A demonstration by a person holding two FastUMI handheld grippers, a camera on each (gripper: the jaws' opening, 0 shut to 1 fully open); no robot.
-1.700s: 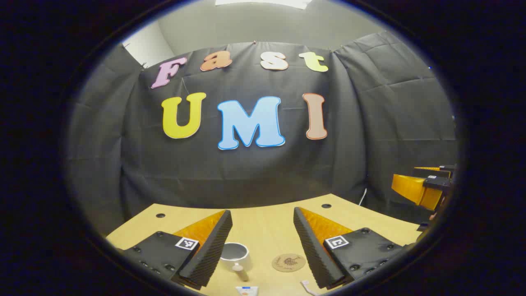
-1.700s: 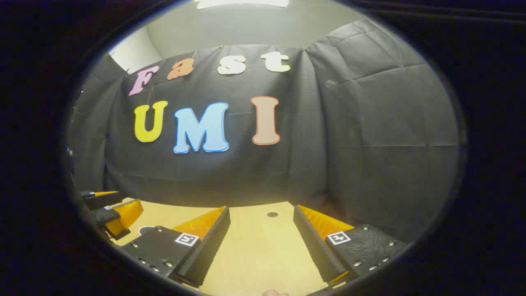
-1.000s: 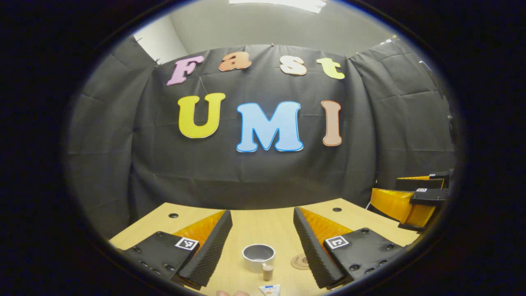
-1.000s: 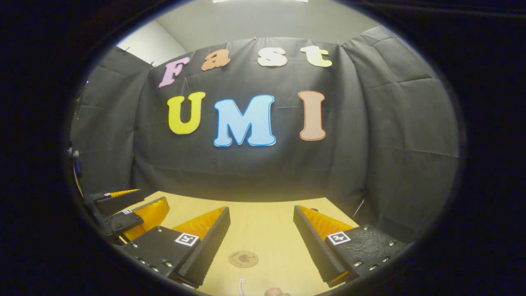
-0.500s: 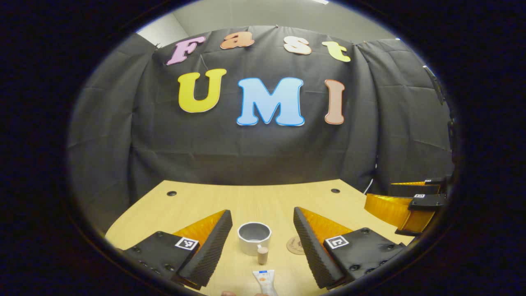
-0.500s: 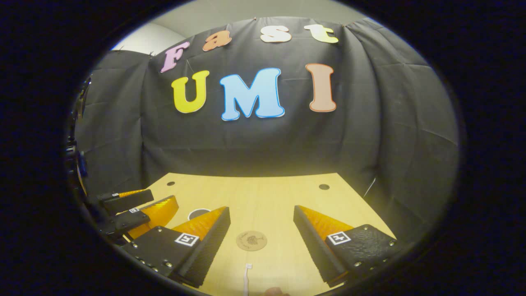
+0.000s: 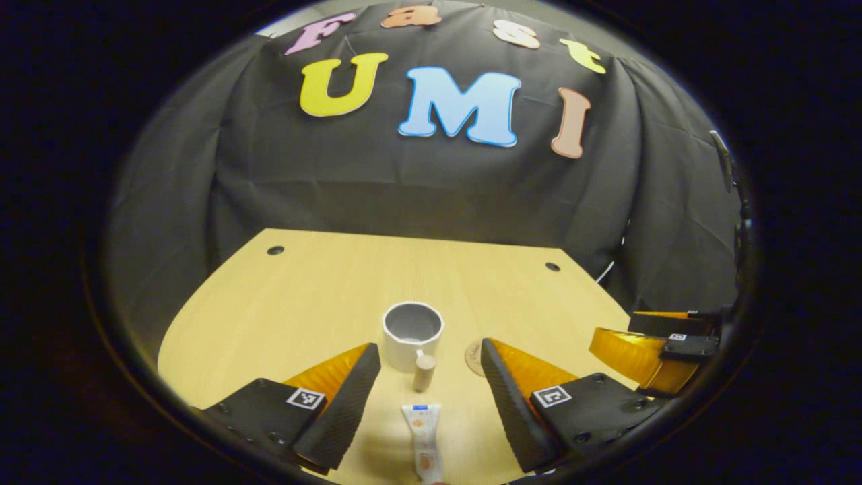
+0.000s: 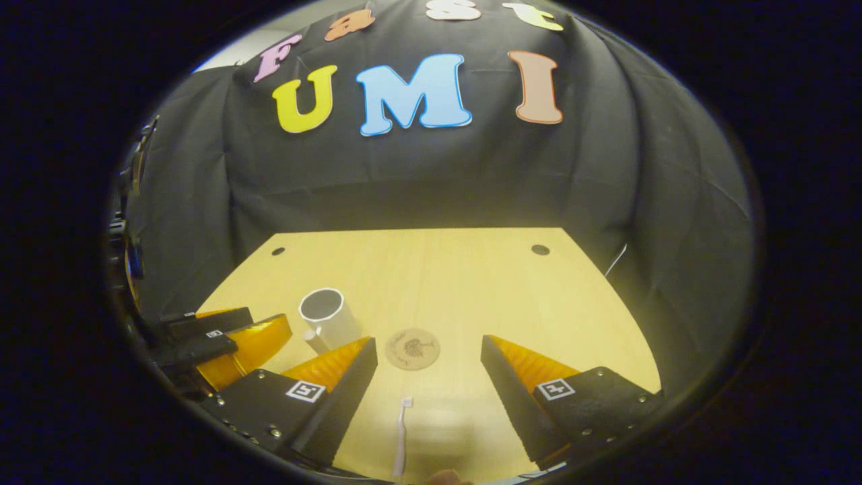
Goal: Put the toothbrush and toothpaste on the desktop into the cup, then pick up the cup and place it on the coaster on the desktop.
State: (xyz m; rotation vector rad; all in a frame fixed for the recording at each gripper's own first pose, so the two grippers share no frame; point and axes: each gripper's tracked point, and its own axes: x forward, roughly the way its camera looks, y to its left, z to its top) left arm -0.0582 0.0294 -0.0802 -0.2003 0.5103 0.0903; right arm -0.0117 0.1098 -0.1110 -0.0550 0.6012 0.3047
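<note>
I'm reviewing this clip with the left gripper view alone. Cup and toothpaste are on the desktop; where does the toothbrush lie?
Observer: In the right gripper view the toothbrush lies flat on the desktop, between the open fingers of the right gripper, its head pointing toward the coaster.
Operator: Is that coaster free? A finger covers most of it for me.
Observer: Yes, its whole top is bare. The white cup stands to its left in that view.
</note>
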